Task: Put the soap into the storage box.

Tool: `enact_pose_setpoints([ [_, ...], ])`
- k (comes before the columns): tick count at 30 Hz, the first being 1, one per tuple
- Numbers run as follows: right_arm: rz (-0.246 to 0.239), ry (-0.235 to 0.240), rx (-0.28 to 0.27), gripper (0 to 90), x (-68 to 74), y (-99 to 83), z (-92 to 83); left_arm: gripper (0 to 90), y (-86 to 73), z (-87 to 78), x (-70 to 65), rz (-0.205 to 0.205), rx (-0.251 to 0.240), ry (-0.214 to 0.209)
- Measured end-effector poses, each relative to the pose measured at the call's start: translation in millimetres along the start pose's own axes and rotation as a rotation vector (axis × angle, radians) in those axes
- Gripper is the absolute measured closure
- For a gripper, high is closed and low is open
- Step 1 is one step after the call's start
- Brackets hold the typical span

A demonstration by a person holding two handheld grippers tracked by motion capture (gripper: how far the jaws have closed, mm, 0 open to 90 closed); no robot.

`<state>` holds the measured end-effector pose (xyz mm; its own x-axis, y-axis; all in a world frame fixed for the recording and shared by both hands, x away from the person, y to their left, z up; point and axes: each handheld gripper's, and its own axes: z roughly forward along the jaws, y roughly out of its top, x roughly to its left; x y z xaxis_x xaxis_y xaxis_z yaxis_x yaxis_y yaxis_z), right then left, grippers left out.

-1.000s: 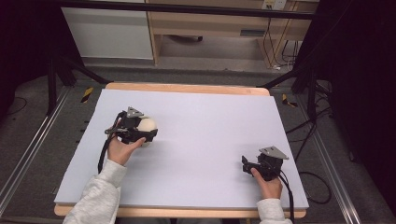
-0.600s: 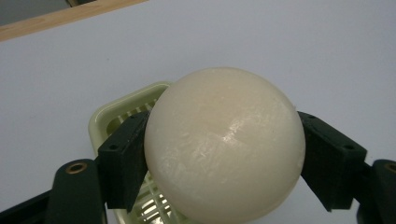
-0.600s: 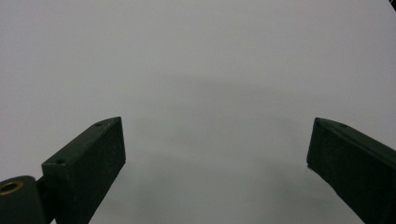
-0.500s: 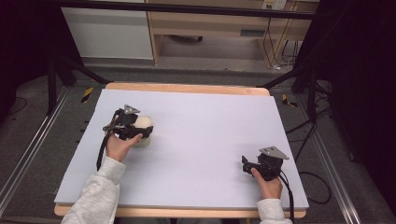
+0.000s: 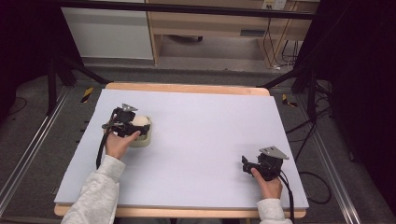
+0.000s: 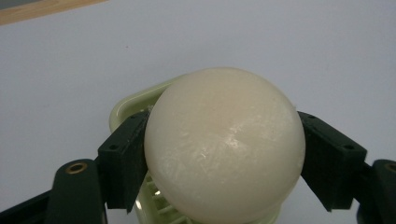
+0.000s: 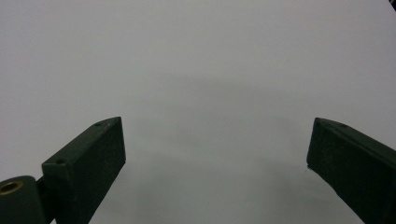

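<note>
Right, the left gripper (image 5: 135,127) sits over the left part of the table (image 5: 210,126), and its two black jaws are pressed against either side of a pale, glossy egg (image 6: 225,147), one jaw on each flank, nicely squared up in the left gripper view. Under the egg there is a light green slicer (image 6: 128,105), its rim curving out behind the egg and its slotted bed peeking out below; the egg is right at that bed, though whether it rests on the slots or hangs just above them, I cannot tell. From the high view the slicer stands on the white table top, well in from the left edge, with the person's left hand (image 5: 117,143) wrapped around the gripper's handle. Over on the near right, the right gripper (image 5: 247,164) hovers low over bare table, well apart from the egg, its jaws spread wide with nothing between them, as the right gripper view makes plain.
</note>
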<state>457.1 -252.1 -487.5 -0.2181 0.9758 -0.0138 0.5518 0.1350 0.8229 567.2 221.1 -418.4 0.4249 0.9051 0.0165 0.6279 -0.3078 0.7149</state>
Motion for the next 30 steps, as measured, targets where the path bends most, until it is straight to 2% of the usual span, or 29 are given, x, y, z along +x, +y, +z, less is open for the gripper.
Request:
enact_pose_setpoints([
  [14, 0.0, 0.001, 0.0, 4.9, 0.0, 0.0, -0.1, 24.3, -5.0, 12.7, 5.9, -0.002, 0.041, 0.021],
  [30, 0.0, 0.001, 0.001, 4.9, 0.0, 0.0, 0.0, 24.3, -10.4, 19.5, 7.2, -0.006, 0.061, 0.028],
])
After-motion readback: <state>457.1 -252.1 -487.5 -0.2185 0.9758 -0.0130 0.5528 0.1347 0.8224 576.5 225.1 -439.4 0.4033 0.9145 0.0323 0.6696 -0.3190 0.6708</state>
